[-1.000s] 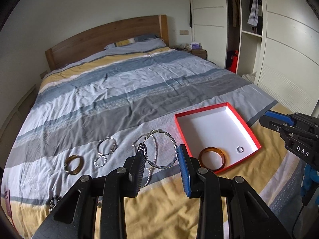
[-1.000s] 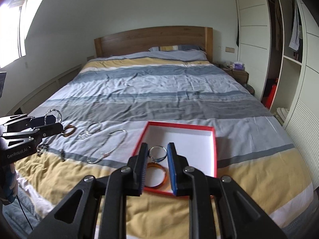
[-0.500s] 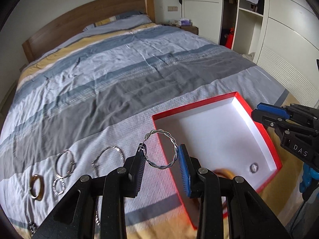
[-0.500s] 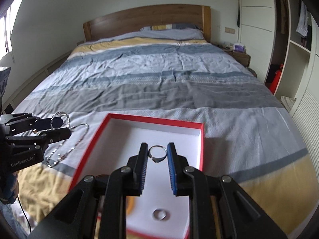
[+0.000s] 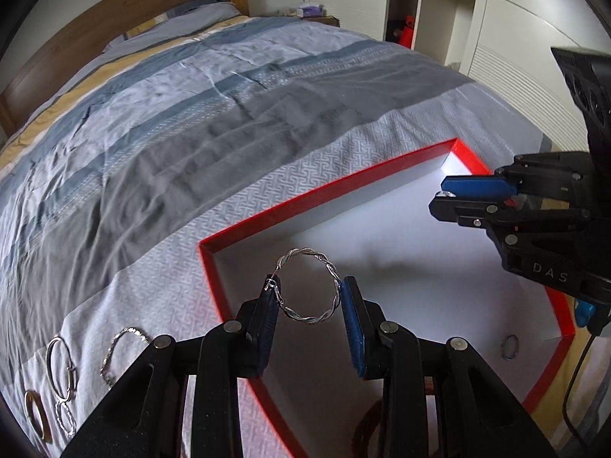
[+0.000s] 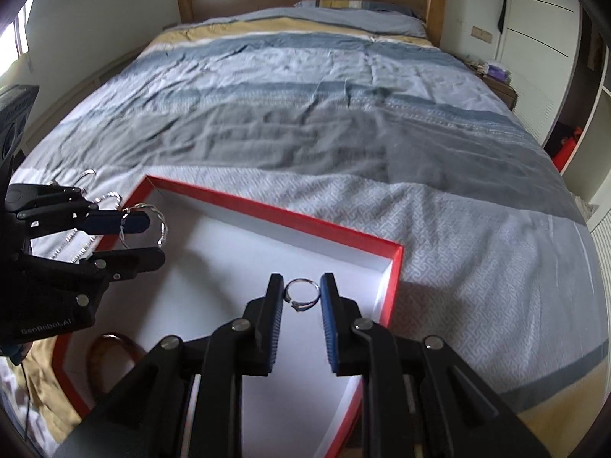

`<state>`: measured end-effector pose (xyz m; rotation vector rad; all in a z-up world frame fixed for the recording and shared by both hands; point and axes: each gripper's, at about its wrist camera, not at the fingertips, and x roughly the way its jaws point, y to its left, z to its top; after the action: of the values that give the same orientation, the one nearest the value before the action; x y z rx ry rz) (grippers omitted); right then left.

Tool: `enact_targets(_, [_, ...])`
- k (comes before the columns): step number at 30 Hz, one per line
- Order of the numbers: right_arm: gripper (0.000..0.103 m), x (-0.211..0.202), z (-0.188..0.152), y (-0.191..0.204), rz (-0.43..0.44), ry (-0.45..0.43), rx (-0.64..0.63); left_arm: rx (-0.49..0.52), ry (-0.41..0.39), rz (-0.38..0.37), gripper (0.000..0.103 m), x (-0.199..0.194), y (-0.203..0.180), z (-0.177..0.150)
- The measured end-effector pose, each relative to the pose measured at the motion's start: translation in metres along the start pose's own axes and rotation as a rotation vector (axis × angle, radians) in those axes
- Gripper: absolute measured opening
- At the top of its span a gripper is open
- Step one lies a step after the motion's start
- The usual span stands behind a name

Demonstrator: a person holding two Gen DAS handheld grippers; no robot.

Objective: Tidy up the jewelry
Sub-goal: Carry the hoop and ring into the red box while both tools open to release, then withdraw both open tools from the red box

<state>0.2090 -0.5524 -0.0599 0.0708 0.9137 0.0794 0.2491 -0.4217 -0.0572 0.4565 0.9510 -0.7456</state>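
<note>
Twisted silver bangle [image 5: 308,286] pinched in my left tool [image 5: 309,305], hanging over near-left corner of red box [image 5: 267,210]. Small silver ring [image 6: 301,294] pinched in my right tool [image 6: 301,305], above box's white floor. Amber bangle [image 6: 109,358] and another ring [image 5: 509,347] lie inside box. More bracelets [image 5: 61,366] on bed [image 5: 191,114], left of box.

Left gripper [image 5: 309,301]: matte black linkage arms, silver pivot screws, blue ribbed pads; "GenRobot.AI" on housing. Right gripper [image 6: 301,297]: same build, "DAS" lettering, black cable.
</note>
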Motion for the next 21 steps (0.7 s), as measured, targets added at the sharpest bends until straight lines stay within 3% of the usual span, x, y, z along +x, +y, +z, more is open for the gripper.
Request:
enact_targets(4, [0.018,0.008,-0.003,-0.001,-0.006,0.016,-0.043,0.044,0.007,0.009,0.033,0.015,-0.007,-0.001])
enact_targets(15, [0.02,0.015,-0.007,0.017,-0.051,0.059,-0.177,0.018,0.013,-0.02,0.035,0.017,-0.001,-0.001])
enact_targets(17, [0.021,0.008,-0.007,0.018,-0.054,0.056,-0.17,0.017,0.003,-0.013,0.052,0.009,0.0,-0.003])
enact_targets(21, [0.024,-0.016,-0.008,0.015,-0.061,0.031,-0.143,-0.008,-0.022,-0.015,0.058,-0.019,0.006,-0.009])
